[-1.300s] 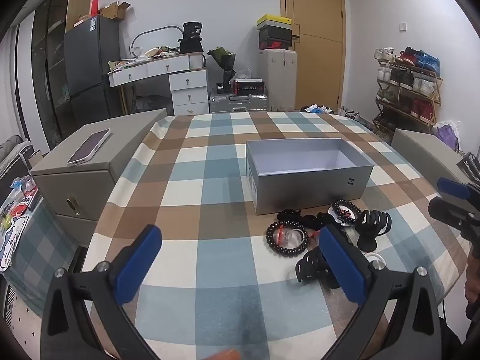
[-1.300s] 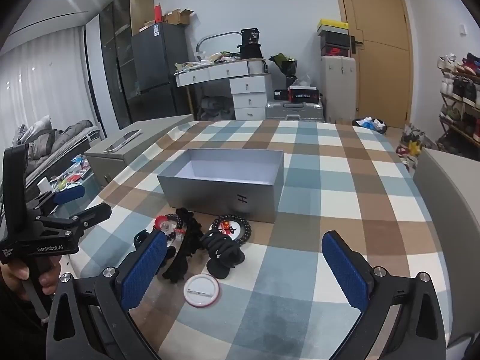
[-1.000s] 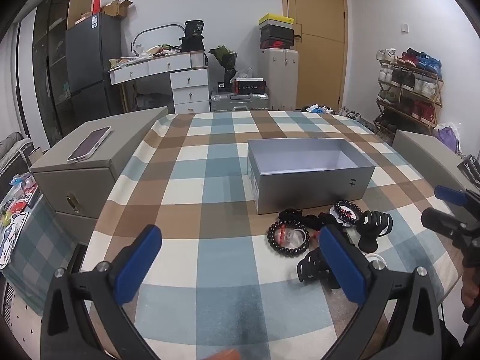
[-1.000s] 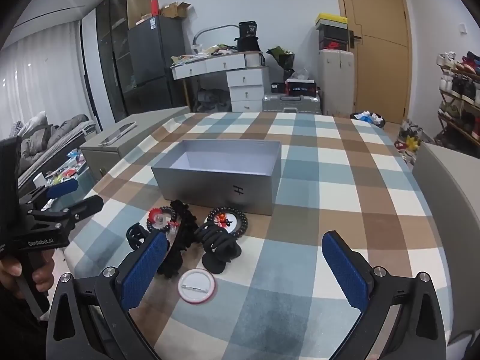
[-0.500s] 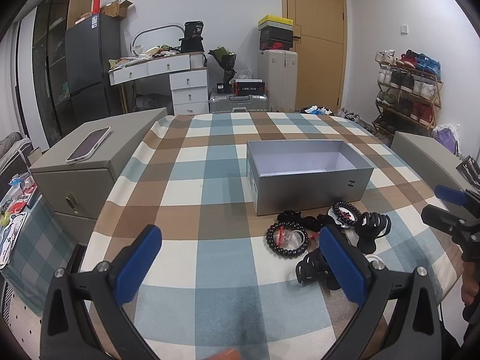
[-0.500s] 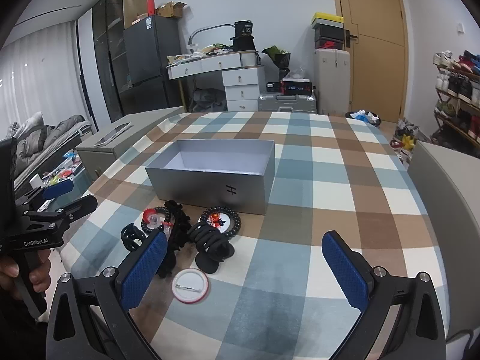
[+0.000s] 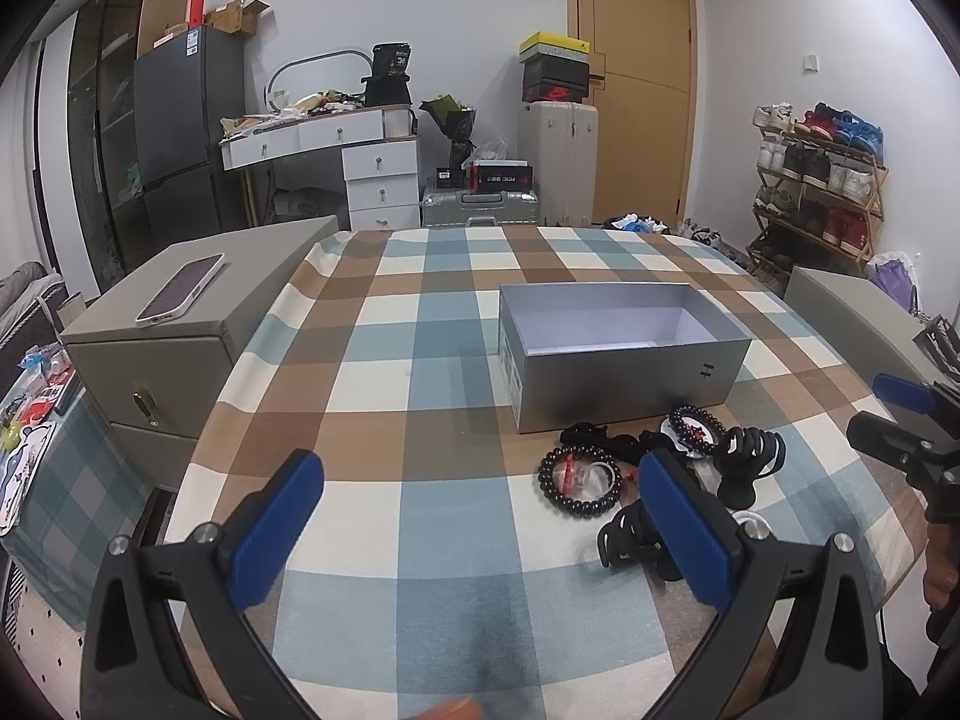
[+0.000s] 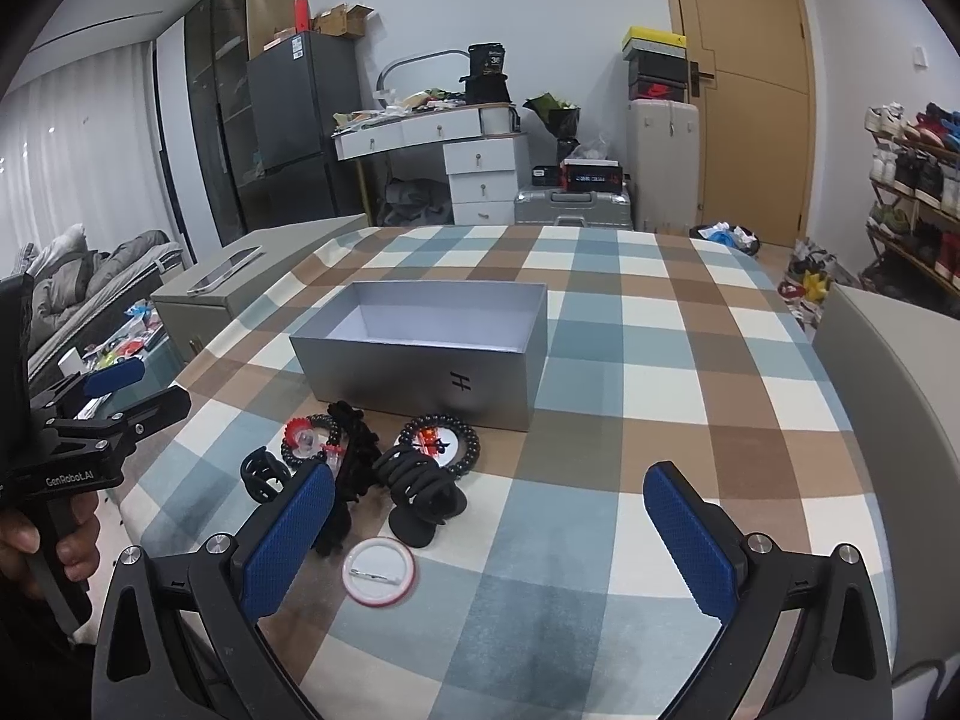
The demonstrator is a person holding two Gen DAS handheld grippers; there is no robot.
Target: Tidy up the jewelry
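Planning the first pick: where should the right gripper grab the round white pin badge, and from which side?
Take the pin badge by its red rim, across the disc, with the right gripper coming down from above. It lies flat on the tablecloth, pin side up, alone, apart from the black hair claw, so both edges look free.

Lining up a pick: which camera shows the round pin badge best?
Right wrist: the badge lies whole and unobstructed near the left jaw. In the left wrist view only a sliver shows behind the jaw.

The left gripper's blue pad hides part of the hair claw.
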